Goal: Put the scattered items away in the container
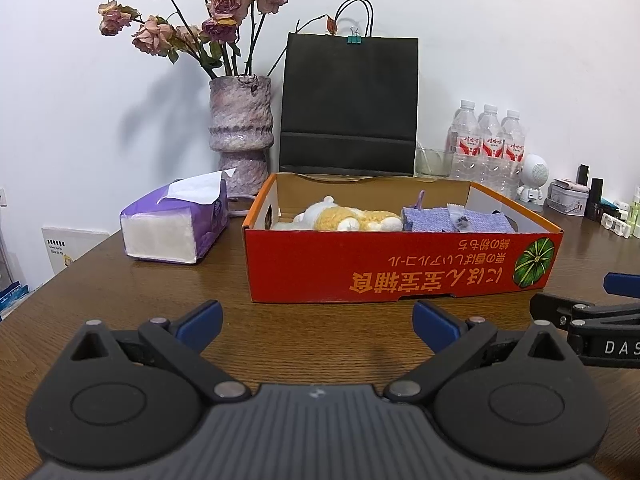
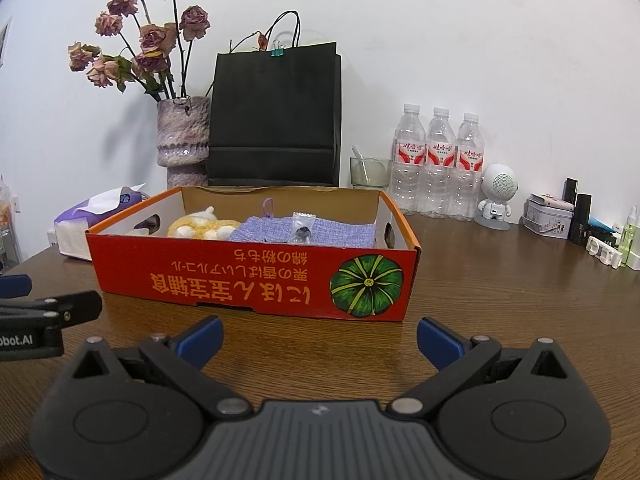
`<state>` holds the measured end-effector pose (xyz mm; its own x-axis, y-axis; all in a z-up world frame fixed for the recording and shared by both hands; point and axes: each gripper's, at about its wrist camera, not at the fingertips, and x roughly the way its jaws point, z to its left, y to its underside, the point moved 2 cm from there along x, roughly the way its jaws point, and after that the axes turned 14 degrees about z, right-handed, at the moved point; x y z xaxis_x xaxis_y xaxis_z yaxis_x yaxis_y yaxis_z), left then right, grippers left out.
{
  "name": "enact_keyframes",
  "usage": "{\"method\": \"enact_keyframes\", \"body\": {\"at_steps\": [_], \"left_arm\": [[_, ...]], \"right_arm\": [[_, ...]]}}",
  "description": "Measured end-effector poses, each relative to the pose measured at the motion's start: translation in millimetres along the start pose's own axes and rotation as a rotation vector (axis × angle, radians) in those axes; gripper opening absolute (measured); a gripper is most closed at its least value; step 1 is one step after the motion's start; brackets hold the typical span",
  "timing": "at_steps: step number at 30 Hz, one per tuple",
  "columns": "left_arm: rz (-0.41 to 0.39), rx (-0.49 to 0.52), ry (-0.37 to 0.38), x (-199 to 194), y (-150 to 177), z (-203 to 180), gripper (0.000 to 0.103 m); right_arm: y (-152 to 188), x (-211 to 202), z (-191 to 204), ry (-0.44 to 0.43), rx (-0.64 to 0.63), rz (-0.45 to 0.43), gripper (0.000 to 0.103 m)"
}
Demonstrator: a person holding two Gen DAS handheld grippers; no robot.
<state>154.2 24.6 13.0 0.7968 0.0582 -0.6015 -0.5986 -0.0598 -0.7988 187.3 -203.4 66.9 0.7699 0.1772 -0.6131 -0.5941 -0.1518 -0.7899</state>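
filling most of both views, a dark brown wood-grain worktop stretches back to a plain white wall. a red cardboard box with upside-down orange lettering and a green pumpkin picture sits in the middle of it. inside the box lie a yellow and white plush toy, a folded lilac knitted cloth beside it, and a small clear packet resting on the cloth.

the left tongs hover low in front of the box, blue-tipped fingers spread wide apart, holding nothing. the right tongs do the same, also spread wide and empty. each pair shows at the edge of the other's view.

left of the box rests a purple tissue pack. behind stand a mottled lilac vase of dried roses and a black paper bag with a green binder clip on top. to the right are a glass cup, three water bottles, a small white robot-shaped figure, a tin and assorted small containers.
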Motion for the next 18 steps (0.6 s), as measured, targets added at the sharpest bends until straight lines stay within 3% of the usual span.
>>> {"method": "enact_keyframes", "body": {"at_steps": [18], "left_arm": [[-0.009, -0.002, -0.013, -2.1, 0.9, -0.8, 0.103]], "right_arm": [[0.1, -0.7, 0.6, 0.002, -0.002, -0.001, 0.103]]}}
